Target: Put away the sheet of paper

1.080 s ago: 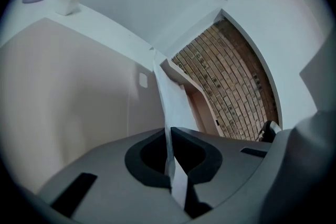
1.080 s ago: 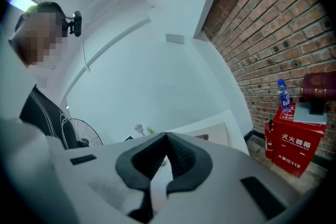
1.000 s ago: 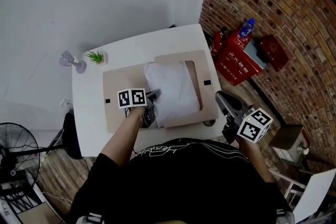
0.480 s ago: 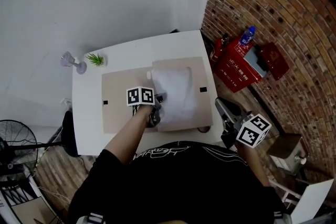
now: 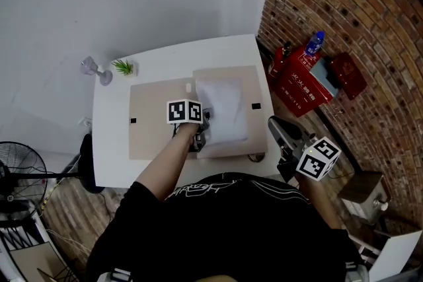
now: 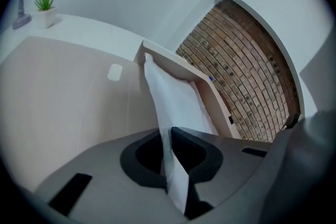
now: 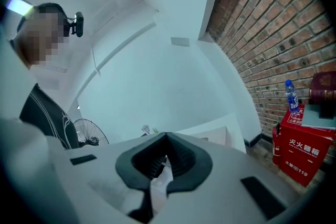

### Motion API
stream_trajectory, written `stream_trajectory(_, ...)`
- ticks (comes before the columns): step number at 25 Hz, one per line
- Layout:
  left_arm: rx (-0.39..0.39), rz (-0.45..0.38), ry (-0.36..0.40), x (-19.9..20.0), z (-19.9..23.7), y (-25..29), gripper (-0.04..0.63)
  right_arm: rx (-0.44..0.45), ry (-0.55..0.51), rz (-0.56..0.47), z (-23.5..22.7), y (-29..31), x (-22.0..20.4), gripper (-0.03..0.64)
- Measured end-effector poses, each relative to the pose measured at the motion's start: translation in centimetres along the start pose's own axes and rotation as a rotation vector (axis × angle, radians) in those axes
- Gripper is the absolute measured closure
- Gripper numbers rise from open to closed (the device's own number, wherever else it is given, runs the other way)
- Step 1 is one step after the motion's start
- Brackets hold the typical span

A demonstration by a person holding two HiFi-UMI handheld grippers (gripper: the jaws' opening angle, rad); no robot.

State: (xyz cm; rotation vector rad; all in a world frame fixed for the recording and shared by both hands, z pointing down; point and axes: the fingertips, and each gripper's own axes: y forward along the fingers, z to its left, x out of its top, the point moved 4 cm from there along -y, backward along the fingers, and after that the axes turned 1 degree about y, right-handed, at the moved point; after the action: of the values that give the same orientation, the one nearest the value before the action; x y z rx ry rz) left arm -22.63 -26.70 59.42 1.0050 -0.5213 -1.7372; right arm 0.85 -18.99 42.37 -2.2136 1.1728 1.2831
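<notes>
Plant (image 5: 121,67): small, potted, at the far left of the table (image 5: 172,53), well apart from the work.
Folder (image 5: 149,122): beige, lying open on the table; left half bare, right half with a raised flap.
Left gripper (image 5: 201,135): jaws clamped on the near edge of the paper (image 5: 225,109), pointing down at the folder's right half.
Paper: white sheet on the folder's right half, far end under the flap, near edge lifted.
Step in hand: apparently feeding the sheet into the folder; partly in.
Next move: likely push the sheet further under the flap, keeping it flat, then let go.
Right gripper (image 5: 281,142): beyond the table's right edge, held level, jaws together on nothing.
Red box (image 5: 301,79): on the floor by the brick wall, bottle (image 5: 314,41) on top.
</notes>
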Motion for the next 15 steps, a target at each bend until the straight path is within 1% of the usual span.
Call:
stream_trajectory(1,0.008,-0.015,0.011,0.1,-0.1,-0.2,0.545,0.006,-0.007,0.003,0.1,0.0,-0.1,0.615)
stream_trajectory(3,0.012,-0.041,0.026,0.2,-0.3,-0.5,0.385,0.014,-0.021,0.015,0.3,-0.1,-0.4,0.615)
stream_trajectory(5,0.021,-0.065,0.042,0.2,-0.5,-1.0,0.347,0.016,-0.03,0.021,0.5,-0.4,-0.5,0.615)
stream_trajectory(8,0.056,-0.108,0.098,0.5,-0.6,-2.2,0.317,0.015,-0.042,0.013,0.5,-1.0,-0.2,0.615)
stream_trajectory(10,0.068,-0.14,0.158,0.7,-1.2,-3.7,0.31,0.021,-0.06,0.012,0.8,-1.2,0.1,0.615)
stream_trajectory(13,0.058,-0.209,0.276,0.8,-3.6,-7.2,0.31,0.04,-0.099,0.022,1.3,-1.4,0.4,0.615)
stream_trajectory(15,0.026,-0.263,0.35,0.7,-5.7,-9.5,0.311,0.054,-0.113,0.026,1.4,-1.5,0.6,0.615)
